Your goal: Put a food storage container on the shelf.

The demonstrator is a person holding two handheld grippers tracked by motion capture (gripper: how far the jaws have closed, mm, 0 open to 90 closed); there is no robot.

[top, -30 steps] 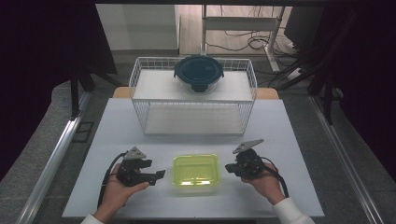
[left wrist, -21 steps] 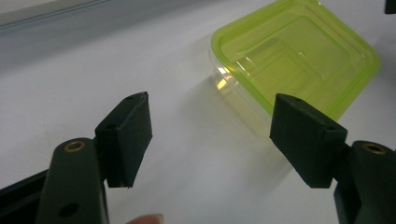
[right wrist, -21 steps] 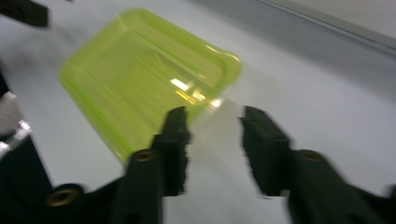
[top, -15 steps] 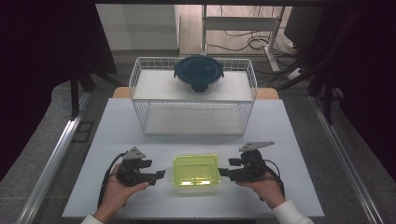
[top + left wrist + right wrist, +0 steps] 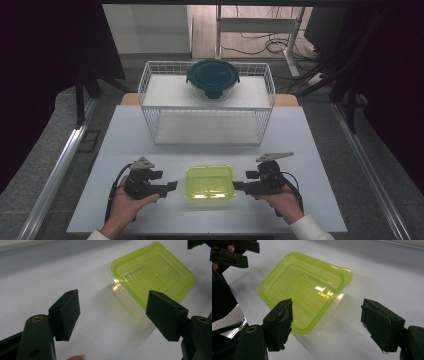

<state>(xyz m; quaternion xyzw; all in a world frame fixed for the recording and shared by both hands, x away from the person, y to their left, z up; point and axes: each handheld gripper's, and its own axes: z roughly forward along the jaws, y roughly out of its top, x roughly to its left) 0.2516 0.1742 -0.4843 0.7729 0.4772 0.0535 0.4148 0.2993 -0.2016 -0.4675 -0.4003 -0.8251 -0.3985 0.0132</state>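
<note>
**Two open grippers flank the green-lidded box**

A clear rectangular plastic container with a translucent lime-green lid (image 5: 210, 182) sits near the front edge of the white table (image 5: 150, 130), lid on and level. The left gripper (image 5: 172, 186) rests just beside its left end and the right gripper (image 5: 235, 186) just beside its right end, both pointing inward at it. The left jaws stand well apart with nothing between them. The right jaws have just been opening and are now wide too, also empty; in the right gripper view the near corner of the lid lies close to one jaw, though whether it touches is hard to tell from that angle.

Behind, well apart from the hands, a white wire basket (image 5: 150, 85) stands with a round dark-blue-lidded container (image 5: 213, 77) on its top.

The step in hand looks like taking hold of the box from both ends. To do it well, each pair of jaws should straddle the lid's rim squarely, at matching height, and close together gently, since the thin plastic will likely flex or skid on the smooth table if one side pushes first.
</note>
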